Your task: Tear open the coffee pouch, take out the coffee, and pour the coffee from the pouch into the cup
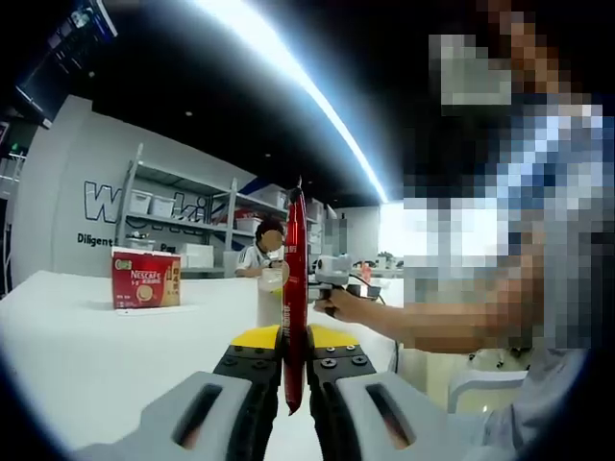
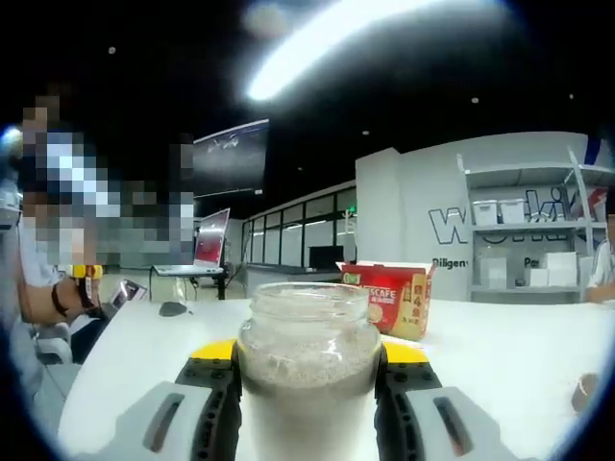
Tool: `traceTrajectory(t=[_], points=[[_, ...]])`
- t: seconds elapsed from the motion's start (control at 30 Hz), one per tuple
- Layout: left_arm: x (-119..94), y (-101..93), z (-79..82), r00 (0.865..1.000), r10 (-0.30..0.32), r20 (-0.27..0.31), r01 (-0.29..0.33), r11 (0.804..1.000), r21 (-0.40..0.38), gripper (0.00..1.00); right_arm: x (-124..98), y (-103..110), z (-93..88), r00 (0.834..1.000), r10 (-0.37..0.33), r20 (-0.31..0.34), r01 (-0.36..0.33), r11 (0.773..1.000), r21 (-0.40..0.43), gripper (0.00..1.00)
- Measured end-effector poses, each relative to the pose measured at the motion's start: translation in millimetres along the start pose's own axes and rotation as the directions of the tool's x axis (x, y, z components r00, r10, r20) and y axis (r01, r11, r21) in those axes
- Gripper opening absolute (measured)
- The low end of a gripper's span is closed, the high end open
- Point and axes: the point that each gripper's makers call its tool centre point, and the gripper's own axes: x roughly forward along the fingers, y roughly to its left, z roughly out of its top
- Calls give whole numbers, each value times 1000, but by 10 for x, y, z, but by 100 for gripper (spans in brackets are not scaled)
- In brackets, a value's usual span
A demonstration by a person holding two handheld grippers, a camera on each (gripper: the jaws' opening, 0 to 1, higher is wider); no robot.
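The jar's (image 2: 307, 375) base was cut off at six o'clock. Lettering on the red box (image 1: 146, 279) was too small to read. The sachet (image 1: 295, 288) hid part of the cup (image 1: 270, 298).

The white surface (image 1: 77, 346) bears a red coffee box (image 1: 146, 279), and in the right gripper view a laptop (image 2: 207, 252) far off.

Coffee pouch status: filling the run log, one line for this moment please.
left gripper: shut on coffee pouch, upright | right gripper: shut on glass jar | Nescafe box: on table
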Motion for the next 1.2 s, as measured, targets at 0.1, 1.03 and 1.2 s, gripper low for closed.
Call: traceTrajectory(t=[0.1,1.03,1.2], points=[[6,-3,7,1000,-1,1,1,1000,-2,12,14,37,-1,1000,8,4,-8,1000,0,54],[8,10,0,1000,0,12,0,1000,-6,12,108,334,17,999,40,20,-40,999,1,54],[22,27,-4,1000,2,16,-2,1000,-14,12,131,424,20,999,30,18,-30,1000,0,54]])
